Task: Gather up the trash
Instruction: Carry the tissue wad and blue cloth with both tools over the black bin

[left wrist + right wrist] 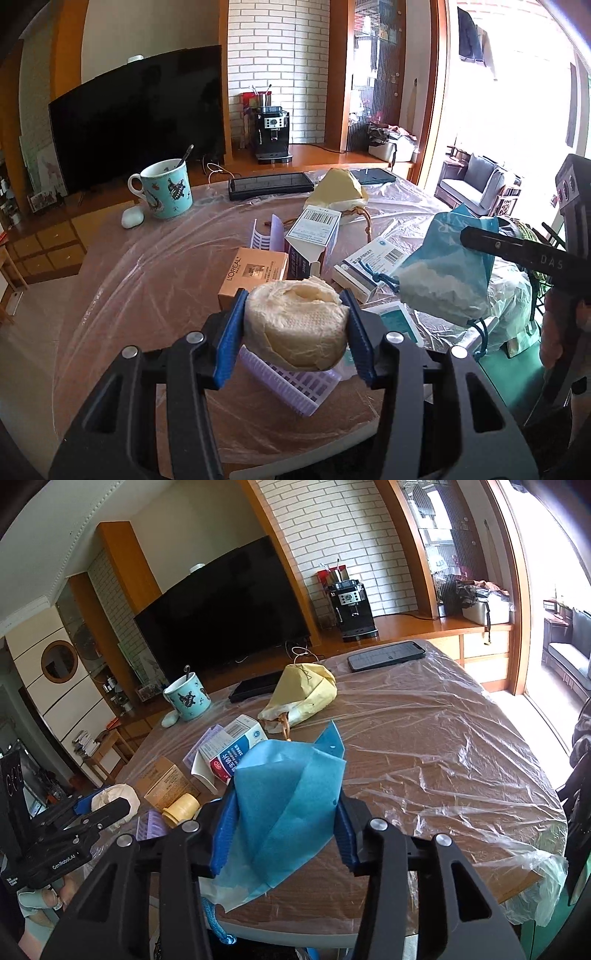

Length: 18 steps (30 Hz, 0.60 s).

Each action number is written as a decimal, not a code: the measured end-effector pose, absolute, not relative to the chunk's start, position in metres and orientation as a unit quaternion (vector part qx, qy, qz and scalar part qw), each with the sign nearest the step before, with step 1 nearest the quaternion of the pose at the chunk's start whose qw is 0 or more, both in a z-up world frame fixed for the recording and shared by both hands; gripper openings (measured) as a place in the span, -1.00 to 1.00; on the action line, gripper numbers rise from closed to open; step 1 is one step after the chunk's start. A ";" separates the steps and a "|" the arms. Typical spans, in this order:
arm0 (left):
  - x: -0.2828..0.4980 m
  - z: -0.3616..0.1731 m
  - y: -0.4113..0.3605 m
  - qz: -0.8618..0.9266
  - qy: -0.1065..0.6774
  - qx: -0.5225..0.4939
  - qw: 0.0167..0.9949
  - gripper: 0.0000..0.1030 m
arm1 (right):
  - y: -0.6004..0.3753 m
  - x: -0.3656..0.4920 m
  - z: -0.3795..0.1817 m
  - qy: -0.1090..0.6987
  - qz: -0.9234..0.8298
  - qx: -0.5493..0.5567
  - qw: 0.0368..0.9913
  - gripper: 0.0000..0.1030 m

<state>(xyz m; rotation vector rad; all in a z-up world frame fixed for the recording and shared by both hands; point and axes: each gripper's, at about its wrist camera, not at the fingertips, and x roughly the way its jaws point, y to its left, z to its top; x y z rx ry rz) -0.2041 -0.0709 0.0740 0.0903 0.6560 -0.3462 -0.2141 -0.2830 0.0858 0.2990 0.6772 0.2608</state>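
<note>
Tissue wad (297,325), cream-white and crumpled, sits clamped between the blue fingers (229,343) of the left gripper (295,339), raised above the table (147,280) and over a lilac plastic grid tray (291,387). Right gripper (280,830) is closed on a blue drawstring bag (291,801), blue fabric pinched between its fingers (345,834); a white plastic liner shows at the bag's lower edge and a blue cord hangs below. In the left wrist view the same bag (447,273) hangs at right, held by the right gripper's dark finger (517,251), mouth facing the tissue wad, near it but apart.

Table is covered in clear plastic sheet (443,757). Other litter on it: L'Oreal box (255,277) just behind the wad, an opened carton with barcode label (314,236) beside it, a white-blue medicine box (369,266) to the right, a second lilac grid piece (266,232) standing behind. Yellow crumpled paper bag (306,694) lies mid-table with a brown cord at its mouth. Small cream cap (183,808) sits next to the L'Oreal box in the right wrist view.

Far side: teal patterned mug (166,192) with a spoon in it, white earbud case (132,217) just beside the mug, black tablet (269,184), dark phone (386,655). Beyond the table, TV (140,122) and black coffee machine (272,134) on a wooden shelf.
</note>
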 end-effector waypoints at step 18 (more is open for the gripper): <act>-0.253 0.092 -0.063 -0.206 0.329 0.030 0.921 0.00 | -0.243 -0.282 0.121 0.311 0.200 0.070 0.927 -0.16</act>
